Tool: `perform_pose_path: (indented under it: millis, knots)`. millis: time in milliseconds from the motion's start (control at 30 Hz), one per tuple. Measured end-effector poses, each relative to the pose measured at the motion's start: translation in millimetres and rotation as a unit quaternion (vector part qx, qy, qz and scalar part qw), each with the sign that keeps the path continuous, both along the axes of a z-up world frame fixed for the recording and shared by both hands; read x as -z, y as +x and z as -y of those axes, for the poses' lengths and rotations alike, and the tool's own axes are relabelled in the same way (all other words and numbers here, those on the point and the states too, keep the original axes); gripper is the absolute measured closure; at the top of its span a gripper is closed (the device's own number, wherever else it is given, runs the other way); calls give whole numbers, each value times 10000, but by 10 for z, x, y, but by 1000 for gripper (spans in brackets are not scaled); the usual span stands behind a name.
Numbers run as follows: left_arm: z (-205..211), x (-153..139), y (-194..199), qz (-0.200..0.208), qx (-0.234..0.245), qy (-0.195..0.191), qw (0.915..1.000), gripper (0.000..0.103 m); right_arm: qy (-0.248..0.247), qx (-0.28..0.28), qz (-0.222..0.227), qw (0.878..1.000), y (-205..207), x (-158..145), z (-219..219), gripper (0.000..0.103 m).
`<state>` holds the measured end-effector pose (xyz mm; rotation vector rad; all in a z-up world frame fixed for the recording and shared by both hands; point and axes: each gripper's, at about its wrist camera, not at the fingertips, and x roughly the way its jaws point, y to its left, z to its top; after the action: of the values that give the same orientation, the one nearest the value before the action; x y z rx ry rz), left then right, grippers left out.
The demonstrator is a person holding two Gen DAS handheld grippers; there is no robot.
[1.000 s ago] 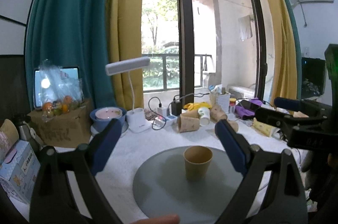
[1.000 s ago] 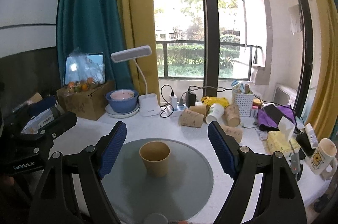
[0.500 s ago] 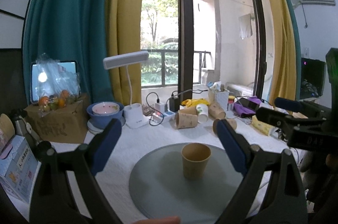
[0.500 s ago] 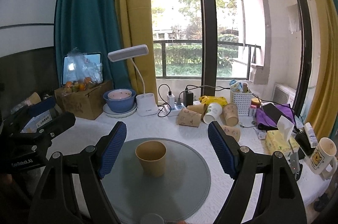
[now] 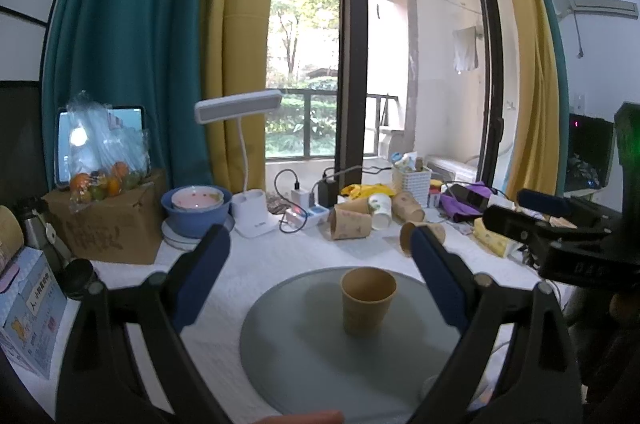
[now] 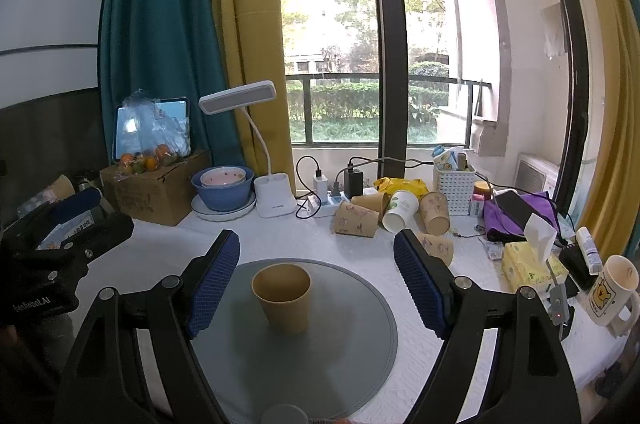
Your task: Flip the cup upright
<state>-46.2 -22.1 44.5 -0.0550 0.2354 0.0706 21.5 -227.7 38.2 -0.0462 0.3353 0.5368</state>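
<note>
Standing mouth-up, axis vertical, the cup (image 5: 368,300) sits on a grey mat (image 5: 288,356) on the white worktop (image 5: 256,260) by the window (image 6: 344,63); left hand-held gripper (image 5: 320,276) and right hand-held gripper (image 6: 316,280) both gape wide, empty.

White-clothed table (image 6: 168,248), round grey mat (image 6: 352,336), tipped paper cups (image 6: 356,220), desk lamp (image 6: 274,197), cardboard box (image 6: 154,193), tissue box (image 6: 532,266)

Daylight floods through a tall black-framed glass window (image 6: 384,63) onto a white cloth-covered table (image 6: 280,244), flanked by mustard-yellow curtains (image 6: 248,23) and a teal curtain (image 6: 160,23) at left. A white wall-mounted air conditioner (image 5: 600,5) hangs far right; trees stand outside.
</note>
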Motion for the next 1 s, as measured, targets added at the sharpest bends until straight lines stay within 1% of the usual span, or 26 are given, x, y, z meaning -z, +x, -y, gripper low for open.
perform_pose_path:
  millis: [1000]
  knots:
    - [11,55,-33,15,-53,-125,9999,10,-38,-37,-46,10000,28,57,-5,21]
